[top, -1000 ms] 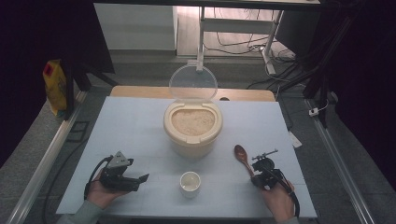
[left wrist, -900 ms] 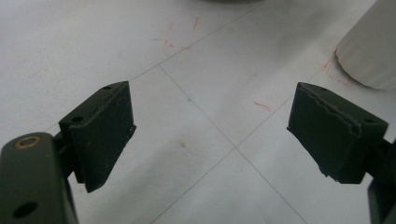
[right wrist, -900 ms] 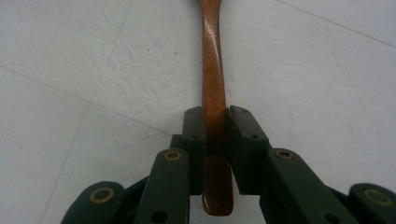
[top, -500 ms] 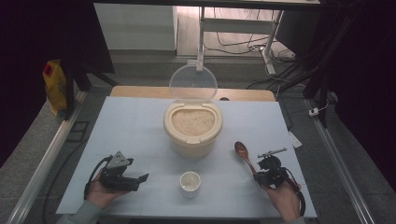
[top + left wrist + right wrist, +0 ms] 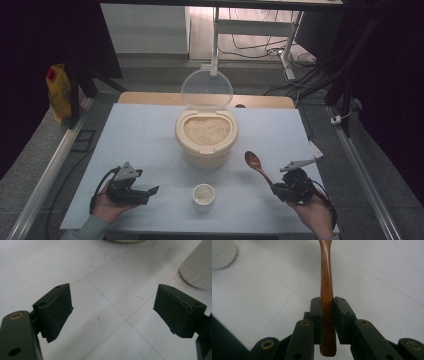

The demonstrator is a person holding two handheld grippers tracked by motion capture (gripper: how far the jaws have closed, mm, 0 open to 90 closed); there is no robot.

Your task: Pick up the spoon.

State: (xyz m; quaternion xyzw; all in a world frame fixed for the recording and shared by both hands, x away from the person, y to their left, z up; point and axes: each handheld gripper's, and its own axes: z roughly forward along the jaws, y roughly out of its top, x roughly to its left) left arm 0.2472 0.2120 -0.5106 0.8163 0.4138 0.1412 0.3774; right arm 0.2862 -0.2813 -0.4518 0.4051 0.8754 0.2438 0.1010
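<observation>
Spoon of brown wood sits at the lower right of the high view, its handle clamped between the jaws of the right gripper and its bowl pointing up and left toward the centre. Going from the left: a yellow package stands off the table at the upper left edge. At the lower left, a hand holds the left gripper just above the white table, its jaws spread wide with nothing between them; the left gripper view shows bare tabletop between the two black pads. Near the lower middle stands a small white cup. Above it, at the centre, sits a cream container full of rice, its clear lid tipped upright behind it. In the right gripper view, the pads press on both sides of the spoon handle.
</observation>
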